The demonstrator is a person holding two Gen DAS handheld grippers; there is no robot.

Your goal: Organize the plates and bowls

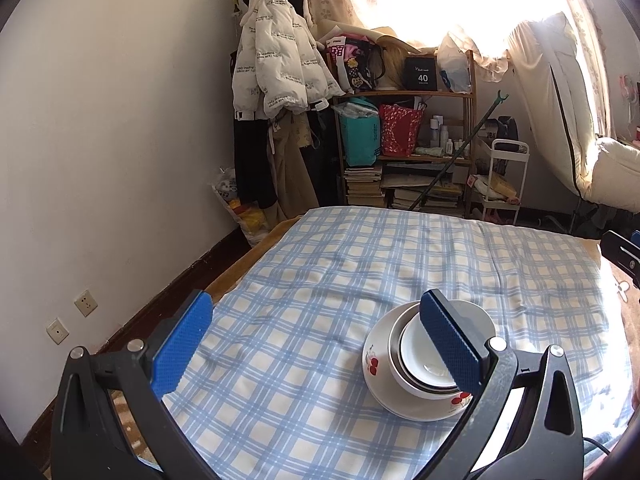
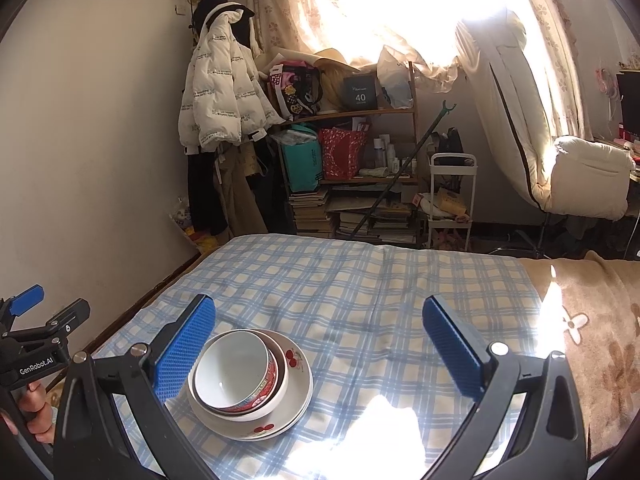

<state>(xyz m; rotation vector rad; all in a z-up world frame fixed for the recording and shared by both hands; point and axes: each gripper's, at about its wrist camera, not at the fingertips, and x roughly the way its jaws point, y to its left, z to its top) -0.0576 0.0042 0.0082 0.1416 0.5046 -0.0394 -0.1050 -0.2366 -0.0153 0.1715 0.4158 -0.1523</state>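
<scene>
A single stack of crockery is seen on the blue-and-white checked cloth (image 2: 360, 300) that covers the bed: a cherry-patterned plate (image 2: 298, 400) at the bottom, a white bowl (image 2: 280, 394) nested on it, and a red-banded bowl (image 2: 236, 376) seated inside that. In the left wrist view the same cherry plate (image 1: 374, 364) and the nested bowls (image 1: 420, 350) are found low and to the right, partly hidden behind a blue pad.

The left gripper (image 1: 316, 344) is held above the cloth with its fingers spread wide and nothing between them; the stack lies behind its right finger rather than in the gap. The right gripper (image 2: 320, 350) is likewise spread and empty, its left finger just beside the stack's near rim; whether it touches the rim cannot be told.

The stacking appears largely done, so the main risks are judged to come from the withdrawal or from any further adjustment. The cloth is laid over soft bedding, so a nudge from a finger could rock the plate and tip the bowls. The glazed bowls are likely slippery against each other, and the upper one could be slid off-centre by a sideways knock. Strong glare from the window (image 2: 420, 8) washes out part of the cloth near the stack, which could make rim edges hard to judge.
</scene>
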